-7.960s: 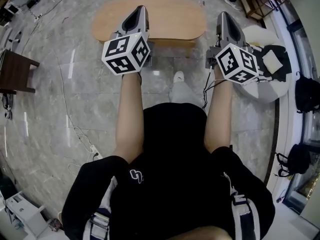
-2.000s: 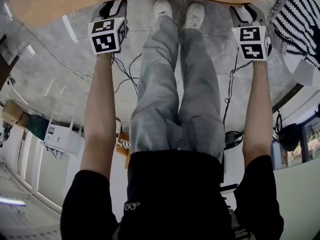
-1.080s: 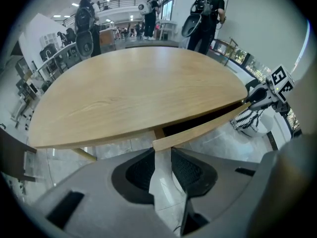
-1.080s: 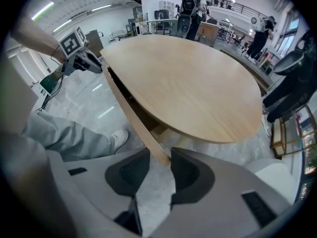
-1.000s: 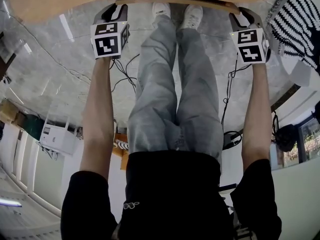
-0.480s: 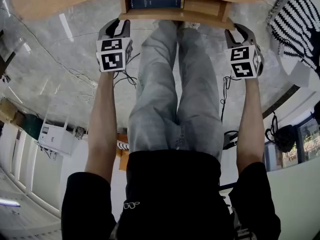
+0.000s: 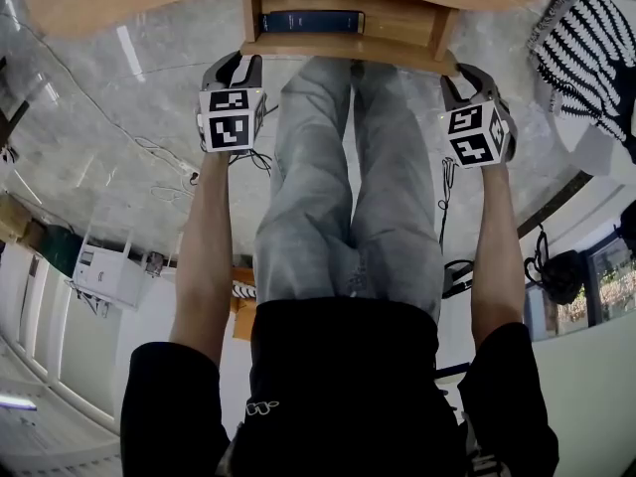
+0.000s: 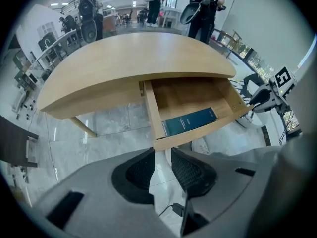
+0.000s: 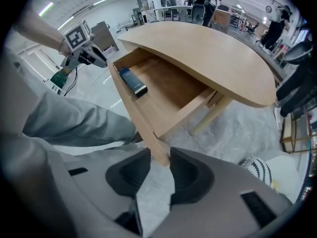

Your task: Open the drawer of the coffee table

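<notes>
Marble floor (image 7: pixel 99 157) in grey lies under a pale wooden coffee table (image 7: pixel 119 8) with a rounded top, seen along the upper edge of the head view. The person's legs (image 7: pixel 348 197) in grey trousers stretch from the black shirt toward the table.

Under the tabletop, in the middle, the drawer (image 7: pixel 397 18) stands pulled well out toward the person, with its inside open to view. Its front board (image 7: pixel 348 50) runs across between the two grippers, just above the knees.

At the board's left end is the left gripper (image 7: pixel 241 63), pointing steeply down. In the left gripper view the corner of the board sits right between the tips of its two jaws, which stand a little apart and close on the wood from both sides.

At the board's other end is the right gripper (image 7: pixel 460 71), likewise pointing down. In the right gripper view its jaws have just been closing, and the end of the board is wedged between them, filling the gap between the pads.

Inside the drawer, against its left side wall near the front, lies a dark blue book (image 7: pixel 310 21), flat on the drawer's bottom.
</notes>
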Demonstrator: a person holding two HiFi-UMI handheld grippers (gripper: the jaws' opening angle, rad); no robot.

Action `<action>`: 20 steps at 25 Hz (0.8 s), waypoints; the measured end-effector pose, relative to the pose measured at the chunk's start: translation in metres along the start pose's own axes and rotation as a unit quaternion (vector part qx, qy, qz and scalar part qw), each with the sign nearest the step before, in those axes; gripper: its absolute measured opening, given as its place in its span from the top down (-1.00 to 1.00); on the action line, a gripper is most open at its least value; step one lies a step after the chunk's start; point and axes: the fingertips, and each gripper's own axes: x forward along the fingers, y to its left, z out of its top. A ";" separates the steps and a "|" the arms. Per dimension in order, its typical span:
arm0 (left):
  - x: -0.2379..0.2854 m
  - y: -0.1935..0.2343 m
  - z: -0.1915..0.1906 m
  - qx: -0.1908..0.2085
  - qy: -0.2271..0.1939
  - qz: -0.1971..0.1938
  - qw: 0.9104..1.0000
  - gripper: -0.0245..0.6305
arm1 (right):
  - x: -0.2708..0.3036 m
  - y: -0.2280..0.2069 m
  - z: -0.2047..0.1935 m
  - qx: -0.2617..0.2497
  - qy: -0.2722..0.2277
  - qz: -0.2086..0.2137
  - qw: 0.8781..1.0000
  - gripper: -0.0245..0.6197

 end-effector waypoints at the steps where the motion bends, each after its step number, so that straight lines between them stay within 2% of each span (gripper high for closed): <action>1: -0.001 -0.001 -0.003 -0.001 0.004 -0.001 1.000 0.62 | 0.000 0.003 -0.002 0.000 0.003 0.003 1.000 0.56; 9: 0.003 -0.006 -0.025 -0.005 0.033 -0.007 0.999 0.62 | 0.007 0.022 -0.017 -0.014 0.029 0.032 0.999 0.57; 20: 0.024 -0.006 -0.038 0.006 0.069 -0.011 0.998 0.62 | 0.029 0.026 -0.026 -0.012 0.057 0.041 0.997 0.56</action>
